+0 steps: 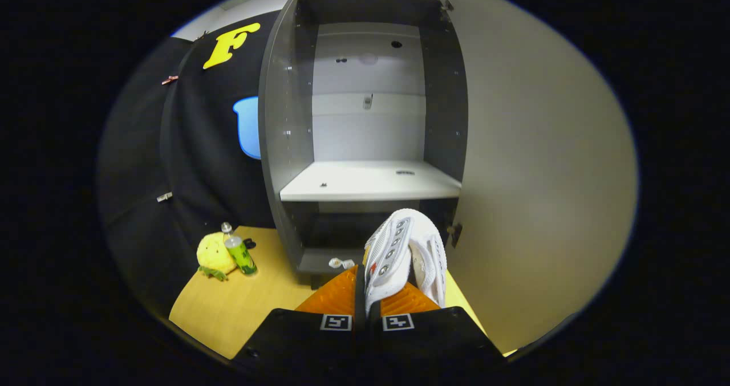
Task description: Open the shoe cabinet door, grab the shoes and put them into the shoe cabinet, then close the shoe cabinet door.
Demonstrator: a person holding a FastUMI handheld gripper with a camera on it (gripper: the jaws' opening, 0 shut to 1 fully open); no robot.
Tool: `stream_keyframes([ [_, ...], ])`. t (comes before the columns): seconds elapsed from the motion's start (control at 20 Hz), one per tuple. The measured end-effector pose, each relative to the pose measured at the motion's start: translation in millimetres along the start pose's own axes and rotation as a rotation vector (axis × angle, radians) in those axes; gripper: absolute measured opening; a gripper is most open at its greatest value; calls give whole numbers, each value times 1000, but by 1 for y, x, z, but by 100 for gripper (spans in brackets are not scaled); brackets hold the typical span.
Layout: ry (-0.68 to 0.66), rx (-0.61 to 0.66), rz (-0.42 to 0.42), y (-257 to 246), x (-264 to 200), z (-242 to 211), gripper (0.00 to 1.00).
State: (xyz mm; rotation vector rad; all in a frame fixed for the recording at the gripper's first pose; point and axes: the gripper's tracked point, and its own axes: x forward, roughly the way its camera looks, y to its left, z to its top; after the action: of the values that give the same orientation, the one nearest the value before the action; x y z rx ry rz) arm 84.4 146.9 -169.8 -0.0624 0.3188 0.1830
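Observation:
The shoe cabinet [285,146] stands open straight ahead, dark grey with a pale shelf [370,182] across its middle and nothing on it. Its door [542,163] is swung wide to the right of the opening. A pair of white shoes [402,255] hangs tilted in front of the lower compartment, soles partly towards me. My gripper [365,295] is shut on the shoes, both fingers pressed close together on their lower edge.
A yellow plush toy [214,255] and a green bottle [240,254] sit on the wooden floor [239,306] left of the cabinet. A small white object [340,263] lies at the cabinet's lower front edge. Black cloth walls the left side.

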Motion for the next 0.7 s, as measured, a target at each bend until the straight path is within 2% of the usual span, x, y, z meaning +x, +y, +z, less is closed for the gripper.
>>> stream_keyframes([
  [0.2,-63,-24,9,1,36,58,5],
  [0.45,-98,-45,27,3,103,112,5],
  [0.7,-73,-52,42,-2,186,130,5],
])
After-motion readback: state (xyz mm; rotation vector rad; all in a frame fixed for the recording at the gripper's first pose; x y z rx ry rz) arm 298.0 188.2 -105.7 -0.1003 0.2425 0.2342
